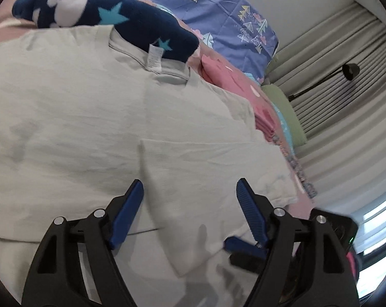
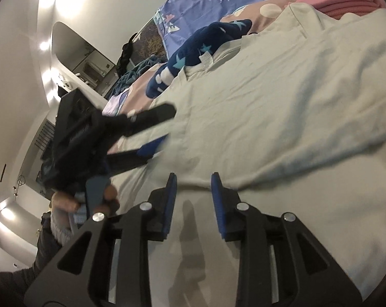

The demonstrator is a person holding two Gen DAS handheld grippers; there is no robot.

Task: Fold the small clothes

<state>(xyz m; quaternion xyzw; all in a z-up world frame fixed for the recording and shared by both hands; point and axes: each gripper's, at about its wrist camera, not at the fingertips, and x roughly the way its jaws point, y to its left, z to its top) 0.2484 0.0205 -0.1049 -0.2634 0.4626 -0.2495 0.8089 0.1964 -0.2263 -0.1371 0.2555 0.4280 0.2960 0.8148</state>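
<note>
One big grey shirt (image 1: 90, 117) lies flat on the bed, filling the middle of both frames, with a navy star sock (image 1: 111, 18) at its collar, upper left, while both the left hand-held gripper (image 1: 189, 197) and right hand-held gripper (image 2: 193, 192) hover open and empty at the bottom.

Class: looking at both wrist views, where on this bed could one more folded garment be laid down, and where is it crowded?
Free: the pink bedsheet left of the navy star-patterned fleece garment. Crowded: the pale grey T-shirt fills the middle, with the folded pink cloth beside its collar.
</note>
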